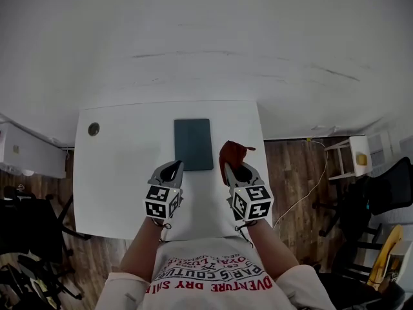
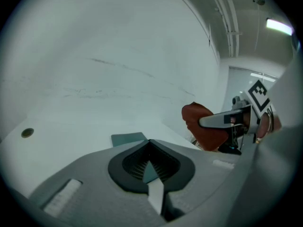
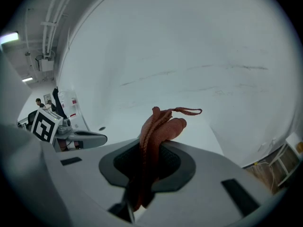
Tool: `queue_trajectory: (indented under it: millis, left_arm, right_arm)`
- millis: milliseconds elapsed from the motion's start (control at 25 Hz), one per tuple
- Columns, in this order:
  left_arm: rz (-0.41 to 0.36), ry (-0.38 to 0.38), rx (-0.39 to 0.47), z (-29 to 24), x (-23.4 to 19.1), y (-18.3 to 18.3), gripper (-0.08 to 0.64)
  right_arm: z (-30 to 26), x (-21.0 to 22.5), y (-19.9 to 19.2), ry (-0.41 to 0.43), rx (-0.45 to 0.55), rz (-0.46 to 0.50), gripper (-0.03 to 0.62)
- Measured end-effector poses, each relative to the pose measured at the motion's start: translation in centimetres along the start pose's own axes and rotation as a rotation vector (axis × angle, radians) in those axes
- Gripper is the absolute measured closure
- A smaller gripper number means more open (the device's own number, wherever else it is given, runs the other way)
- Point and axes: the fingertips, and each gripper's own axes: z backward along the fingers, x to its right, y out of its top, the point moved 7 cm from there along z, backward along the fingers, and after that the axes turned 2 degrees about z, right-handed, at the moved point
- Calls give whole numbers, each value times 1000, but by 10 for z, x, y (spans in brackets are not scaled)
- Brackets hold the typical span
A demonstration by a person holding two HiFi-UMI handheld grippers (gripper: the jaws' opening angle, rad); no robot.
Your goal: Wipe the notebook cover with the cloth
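Head view, from above: your two grippers over a white tabletop [image 1: 122, 173]. The notebook [image 1: 193, 144], with a dark teal cover, lies flat and closed near the middle of the tabletop, its long sides running from 12 to 6 o'clock.

Your left gripper [image 1: 171, 170] sits at 7 o'clock from the notebook, its tip just beside the near left corner. In the left gripper view [image 2: 150, 162] the jaws are pressed almost together with nothing between them. Only a thin slit remains, and through it you see a sliver of the notebook [image 2: 128, 138].

Your right gripper [image 1: 240, 172] sits at 4 o'clock from the notebook. Its jaws pinch the cloth [image 1: 231, 152], a rust-red bunch that rises past the jaw tips just beside the notebook's right edge and does not lie on the cover. In the right gripper view [image 3: 147, 160] the cloth [image 3: 161, 126] fills the gap between the jaws, with a small loop pointing to 3 o'clock.

A small round cable hole [image 1: 94, 129] marks the tabletop at 10 o'clock, well apart from the notebook.
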Motion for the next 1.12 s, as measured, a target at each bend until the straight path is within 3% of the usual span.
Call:
queue_trajectory:
  millis: [160, 360, 560, 920, 1120]
  left_arm:
    - [-15, 24, 137, 34, 7, 41, 551]
    - [-140, 45, 328, 85, 24, 89, 551]
    - [-200, 21, 485, 126, 44, 125, 551]
    - [-90, -20, 428, 139, 44, 120, 551]
    - [-84, 2, 395, 143, 41, 114, 551]
  right_arm:
    - [21, -10, 29, 7, 99, 69, 517]
    - [46, -24, 54, 20, 218, 122, 518]
    - [67, -29, 69, 13, 314, 118, 518]
    - [81, -41, 77, -4, 370, 189, 522]
    - [84, -48, 74, -4, 364, 242, 525]
